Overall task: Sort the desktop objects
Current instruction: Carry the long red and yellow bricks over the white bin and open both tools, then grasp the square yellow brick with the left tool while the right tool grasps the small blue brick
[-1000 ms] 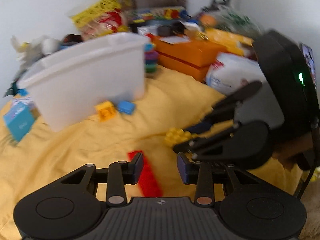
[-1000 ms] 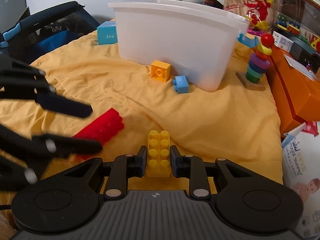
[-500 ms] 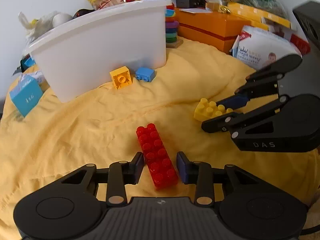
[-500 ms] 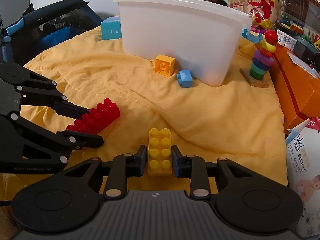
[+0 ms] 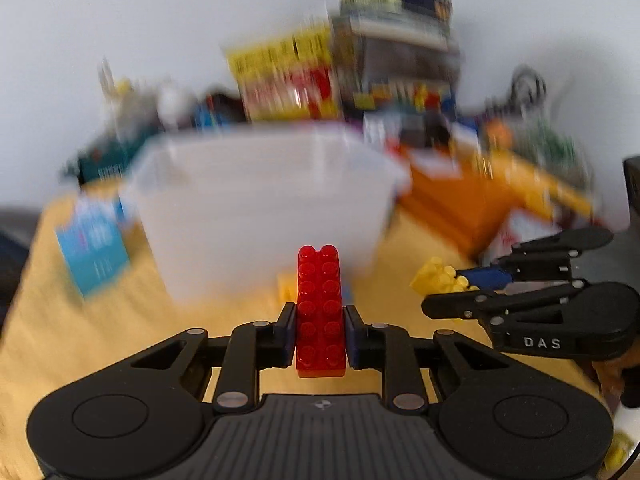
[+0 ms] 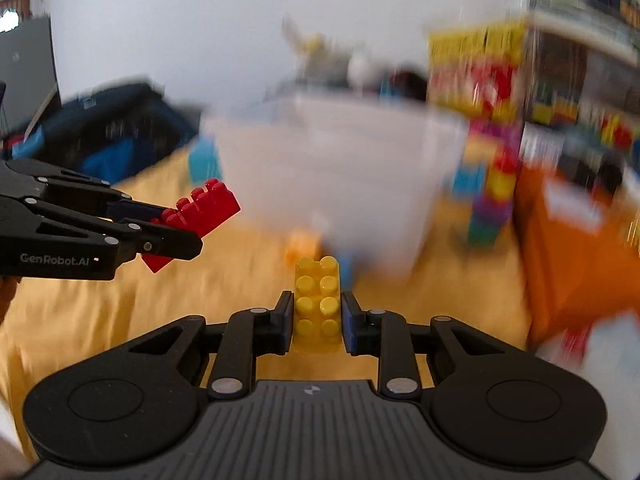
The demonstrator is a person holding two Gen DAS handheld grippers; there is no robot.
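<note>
My left gripper (image 5: 319, 330) is shut on a long red brick (image 5: 320, 304), held off the yellow cloth; the same red brick (image 6: 200, 216) shows at the left of the right wrist view. My right gripper (image 6: 316, 322) is shut on a yellow brick (image 6: 317, 304), also lifted; that yellow brick (image 5: 438, 280) appears at the right of the left wrist view. A white plastic bin (image 5: 260, 208) stands ahead of both grippers, blurred by motion, and the same bin (image 6: 332, 176) fills the middle of the right wrist view.
A small orange brick (image 6: 300, 246) and a blue brick (image 6: 346, 272) lie at the bin's foot. A ring stacker toy (image 6: 494, 184) and an orange box (image 6: 576, 240) stand to the right. A blue card box (image 5: 94, 248) sits left of the bin. Clutter lines the back wall.
My left gripper has shut on the red brick and lifted it off the cloth. My right gripper has risen with the yellow brick. Both views now tilt up toward the bin.
</note>
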